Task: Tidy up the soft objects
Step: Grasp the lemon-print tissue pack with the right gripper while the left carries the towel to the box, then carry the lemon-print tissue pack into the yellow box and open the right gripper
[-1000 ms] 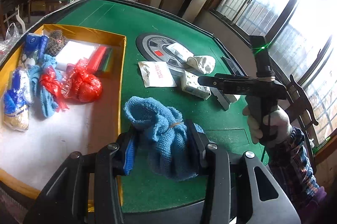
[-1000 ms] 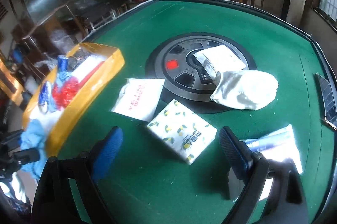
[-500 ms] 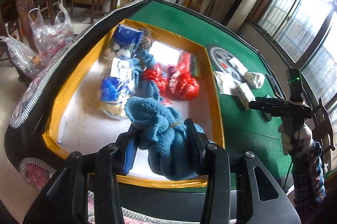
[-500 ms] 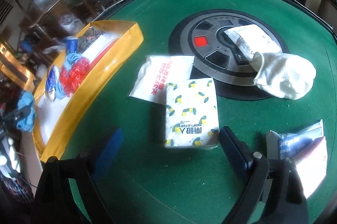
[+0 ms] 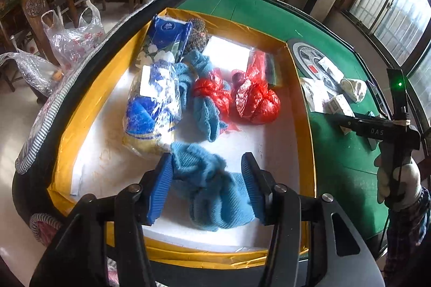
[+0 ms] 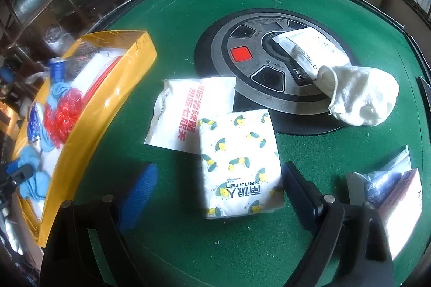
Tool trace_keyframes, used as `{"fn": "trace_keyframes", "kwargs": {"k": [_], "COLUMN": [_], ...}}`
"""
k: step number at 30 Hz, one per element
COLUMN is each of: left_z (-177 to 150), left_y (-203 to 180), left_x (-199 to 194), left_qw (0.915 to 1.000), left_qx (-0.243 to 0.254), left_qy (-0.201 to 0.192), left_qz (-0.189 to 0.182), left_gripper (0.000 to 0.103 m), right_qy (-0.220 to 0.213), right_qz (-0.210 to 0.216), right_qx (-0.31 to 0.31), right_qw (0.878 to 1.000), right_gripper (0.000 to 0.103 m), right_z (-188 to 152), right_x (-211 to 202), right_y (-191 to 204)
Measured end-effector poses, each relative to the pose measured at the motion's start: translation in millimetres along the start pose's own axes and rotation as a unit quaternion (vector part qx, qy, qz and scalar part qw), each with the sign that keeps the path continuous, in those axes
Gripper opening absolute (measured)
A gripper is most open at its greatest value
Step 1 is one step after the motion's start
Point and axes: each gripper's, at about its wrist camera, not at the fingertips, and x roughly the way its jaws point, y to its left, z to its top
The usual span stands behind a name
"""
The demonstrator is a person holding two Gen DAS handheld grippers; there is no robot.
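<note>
My left gripper (image 5: 207, 188) hangs over the near end of the yellow tray (image 5: 307, 120), its blue pads spread apart with the blue towel (image 5: 212, 190) lying loose between them on the tray's white floor; the left pad looks to be just touching the cloth, though I cannot tell for sure. Just ahead of those fingers sit a blue-printed plastic bag (image 5: 152, 109), a second blue cloth (image 5: 207, 114) and two red mesh bundles (image 5: 256, 101). My right gripper (image 6: 215, 192) is open too, hovering low over the green table (image 6: 188, 246), with the lemon-print tissue pack (image 6: 238, 163) lying between its fingers, untouched. Just beyond that pack lies a white packet with red lettering (image 6: 188, 114), and further ahead to the right a white cloth pouch (image 6: 361, 98).
</note>
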Motion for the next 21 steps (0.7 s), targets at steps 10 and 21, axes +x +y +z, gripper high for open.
{"fn": "trace_keyframes", "kwargs": {"k": [10, 21], "left_z": [1.4, -14.4], "left_y": [16.8, 19.5], "left_x": [-24.6, -7.6], "left_qw": [0.9986, 0.9996], "left_qx": [-0.032, -0.025], "left_qy": [-0.038, 0.005], "left_qz": [-0.018, -0.014], "left_gripper": [0.058, 0.058], "right_qy": [-0.016, -0.081], "right_qz": [-0.007, 0.021], "right_qx": [0.024, 0.006], "right_qw": [1.0, 0.996], "right_gripper": [0.047, 0.047], "right_z": [-7.5, -11.5], "right_x": [-4.7, -62.1], "right_y": [-10.9, 9.3]}}
